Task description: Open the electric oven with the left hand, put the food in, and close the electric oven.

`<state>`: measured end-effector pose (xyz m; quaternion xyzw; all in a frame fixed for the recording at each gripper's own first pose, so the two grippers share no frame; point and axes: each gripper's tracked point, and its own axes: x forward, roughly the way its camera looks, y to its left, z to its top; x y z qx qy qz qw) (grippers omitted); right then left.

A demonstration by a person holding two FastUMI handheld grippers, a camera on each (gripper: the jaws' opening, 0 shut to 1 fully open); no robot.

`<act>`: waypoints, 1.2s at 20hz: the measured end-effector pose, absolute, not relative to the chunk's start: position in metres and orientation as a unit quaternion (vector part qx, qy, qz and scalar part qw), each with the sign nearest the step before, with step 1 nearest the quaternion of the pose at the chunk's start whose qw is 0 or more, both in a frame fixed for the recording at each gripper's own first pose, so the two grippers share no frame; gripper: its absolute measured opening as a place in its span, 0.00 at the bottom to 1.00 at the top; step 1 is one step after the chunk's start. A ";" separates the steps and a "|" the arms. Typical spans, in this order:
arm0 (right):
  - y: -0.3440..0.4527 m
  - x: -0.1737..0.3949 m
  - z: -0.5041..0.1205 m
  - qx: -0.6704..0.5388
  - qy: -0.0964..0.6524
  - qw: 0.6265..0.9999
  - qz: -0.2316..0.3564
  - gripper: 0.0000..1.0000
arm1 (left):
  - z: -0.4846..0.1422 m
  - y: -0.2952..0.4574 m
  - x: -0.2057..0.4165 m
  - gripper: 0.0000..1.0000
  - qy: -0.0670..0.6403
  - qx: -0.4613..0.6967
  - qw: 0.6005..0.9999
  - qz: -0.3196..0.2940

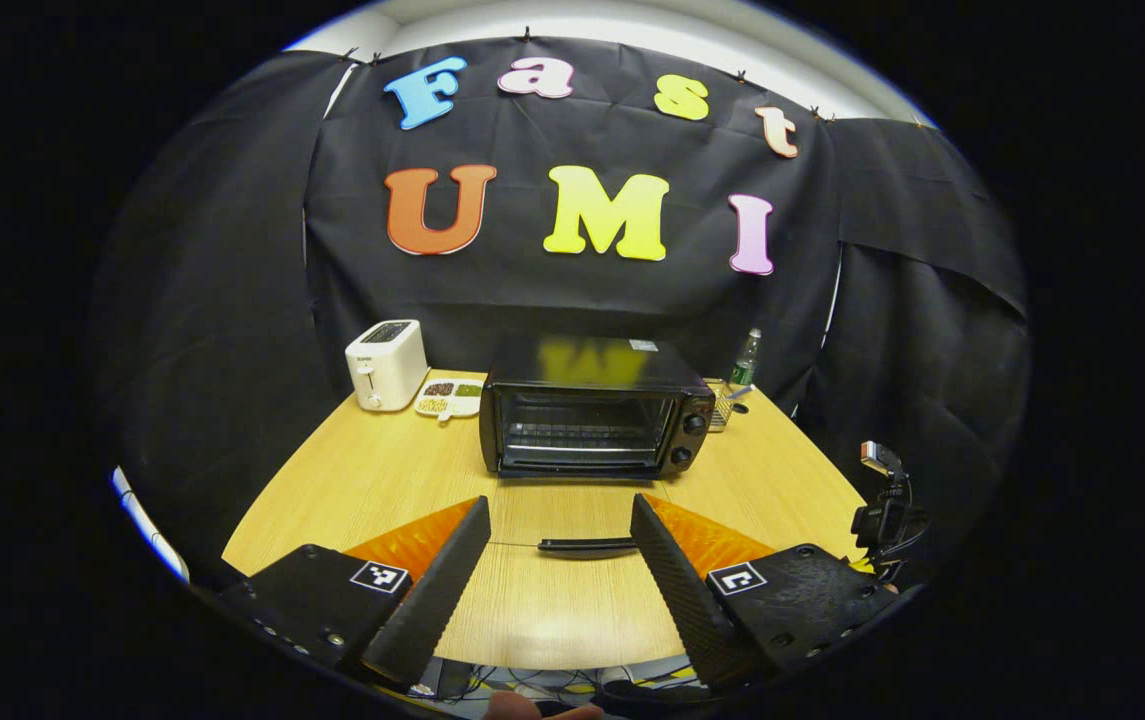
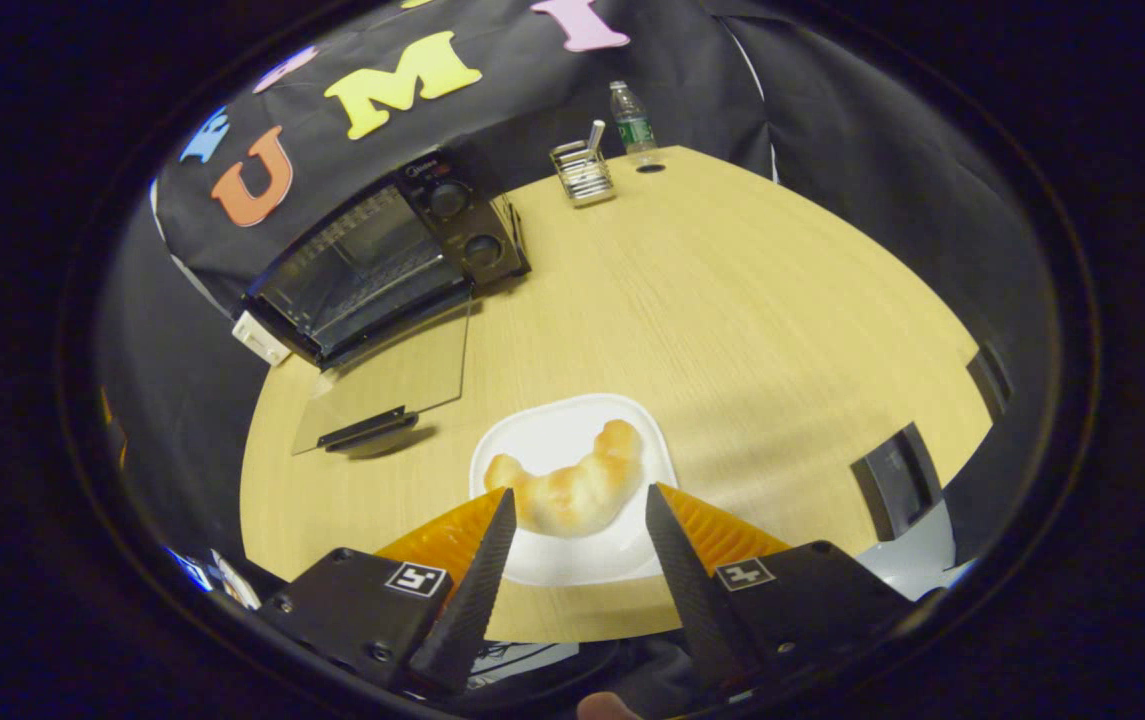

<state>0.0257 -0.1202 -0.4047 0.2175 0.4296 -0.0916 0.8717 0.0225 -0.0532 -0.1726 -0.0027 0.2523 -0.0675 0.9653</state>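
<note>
Croissant (image 2: pixel 572 487) lies on a white plate (image 2: pixel 632 555) on the counter (image 2: pixel 732 300) in front of the open electric oven (image 2: pixel 372 265), looking light, soft and crushable, best pinched gently across its middle by the right gripper (image 2: pixel 572 540), whose jaws stand wide, empty.

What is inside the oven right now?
Through the open door, the oven shows a bare wire rack and no food. The croissant sits on the white plate. The deeper corners are too dark to see.
</note>
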 end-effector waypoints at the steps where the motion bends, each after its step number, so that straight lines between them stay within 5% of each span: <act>1: -0.120 0.028 -0.409 0.227 0.433 0.868 -0.091 0.76 | -0.174 -0.054 0.020 0.93 0.256 -0.002 0.964 -0.065; 11: -0.118 0.042 -0.434 0.290 0.450 0.841 -0.072 0.46 | -0.177 -0.052 0.020 0.93 0.269 -0.004 0.962 -0.053; 17: -0.111 0.041 -0.427 0.348 0.453 0.817 -0.076 0.05 | -0.174 -0.056 0.025 0.93 0.263 -0.011 0.963 -0.062; 24: -0.104 0.041 -0.363 0.433 0.395 0.805 -0.090 0.05 | -0.172 -0.047 0.031 0.93 0.256 -0.026 0.964 -0.069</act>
